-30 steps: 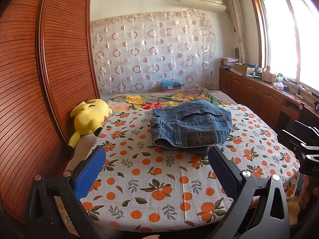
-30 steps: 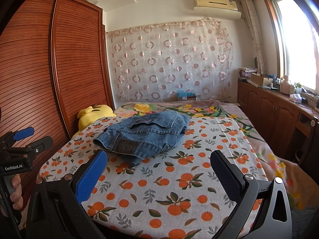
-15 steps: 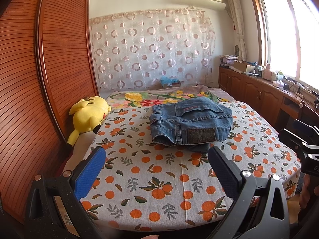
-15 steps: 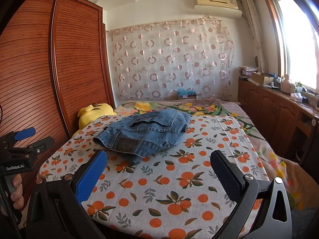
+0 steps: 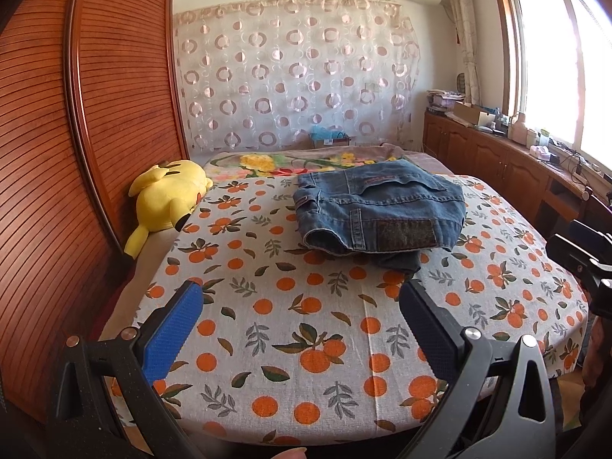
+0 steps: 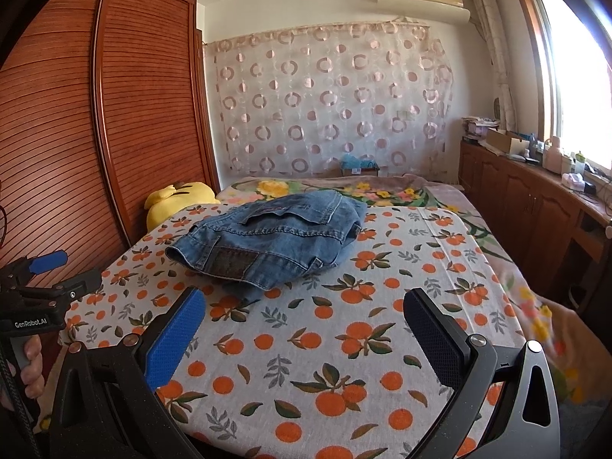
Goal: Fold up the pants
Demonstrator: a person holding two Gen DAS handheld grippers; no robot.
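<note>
both views nearer folded jeans (image 5: 378, 210)

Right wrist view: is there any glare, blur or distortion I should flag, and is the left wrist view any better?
Right wrist view: window blown out, floral blanket edge smeared, wardrobe bowed by fisheye; jeans sharp. Left wrist view: window equally overexposed, wardrobe curved, jeans crisp.

The bed (image 5: 306, 344) carries an orange-print sheet (image 6: 344, 344). Folded jeans (image 5: 382, 210) lie near its middle. A yellow plush toy (image 5: 168, 195) lies at the wardrobe-side edge, well apart from the jeans.
</note>
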